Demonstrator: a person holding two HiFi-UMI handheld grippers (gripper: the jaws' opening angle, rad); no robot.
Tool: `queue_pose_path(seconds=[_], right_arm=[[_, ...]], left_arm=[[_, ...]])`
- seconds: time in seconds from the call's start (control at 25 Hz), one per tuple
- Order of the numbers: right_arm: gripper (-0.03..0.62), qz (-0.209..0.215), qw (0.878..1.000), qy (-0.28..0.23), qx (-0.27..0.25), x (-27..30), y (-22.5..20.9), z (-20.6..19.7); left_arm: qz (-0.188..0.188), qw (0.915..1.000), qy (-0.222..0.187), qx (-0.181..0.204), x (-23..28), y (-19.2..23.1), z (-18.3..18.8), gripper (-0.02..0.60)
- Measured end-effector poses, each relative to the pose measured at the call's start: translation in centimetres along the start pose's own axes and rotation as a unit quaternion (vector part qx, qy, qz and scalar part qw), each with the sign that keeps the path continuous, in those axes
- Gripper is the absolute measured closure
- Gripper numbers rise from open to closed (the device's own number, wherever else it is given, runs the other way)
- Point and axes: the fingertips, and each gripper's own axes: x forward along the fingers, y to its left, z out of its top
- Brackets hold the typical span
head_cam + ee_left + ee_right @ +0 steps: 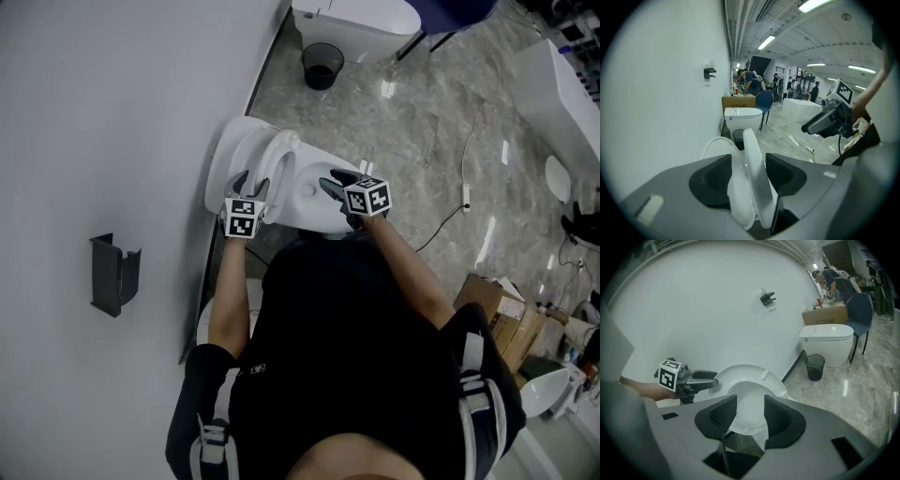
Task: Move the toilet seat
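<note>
A white toilet [314,214] stands against the wall with its lid [228,155] up. The seat [281,161] is lifted steeply, close to the lid. My left gripper [250,181] is at the seat's left rim. In the left gripper view the seat [754,164] runs edge-on between that gripper's [747,165] jaws, the lid [717,145] just behind it, and both pads lie against white plastic. My right gripper [331,180] hovers over the bowl, open and holding nothing. In the right gripper view the seat [750,401] shows beyond the gripper [750,405].
A black waste bin [322,66] and a second toilet [356,19] stand farther along the wall. A dark bracket [114,274] hangs on the wall at left. A cable [459,202] lies on the marble floor, and cardboard boxes [502,314] sit at right.
</note>
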Motion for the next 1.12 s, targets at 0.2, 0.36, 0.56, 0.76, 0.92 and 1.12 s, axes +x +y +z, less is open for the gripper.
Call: queue_pose_path(seconds=[0.2, 0.36, 0.56, 0.76, 0.92, 1.12], right_arm=[[0.411, -0.006, 1.0, 0.011, -0.003, -0.6, -0.6, -1.0], [0.418, -0.004, 1.0, 0.012, -0.011, -0.9, -0.6, -0.9], [0.592, -0.004, 0.995, 0.009, -0.095, -1.7, 0.4, -0.3], [0.592, -0.012, 0.987, 0.026, -0.155, -1.8, 0.9, -0.4], [0.592, -0.017, 0.983, 0.02, -0.182, -1.9, 1.0, -0.1], [0.592, -0.018, 0.974, 0.025, -0.225, -2.2, 1.5, 0.2]], left_arm=[[0.038, 0.9991, 0.017, -0.006, -0.3, 1.6, -1.0, 0.385], [0.058, 0.998, 0.019, -0.02, -0.7, 3.0, -1.4, 0.41], [0.087, 0.9954, 0.015, -0.038, -1.8, 4.4, -1.5, 0.461], [0.098, 0.9942, 0.001, -0.045, -3.1, 4.4, -1.5, 0.548], [0.09, 0.9941, -0.013, -0.059, -3.9, 3.8, -1.4, 0.583], [0.079, 0.9919, -0.03, -0.095, -4.6, 3.1, -1.4, 0.584]])
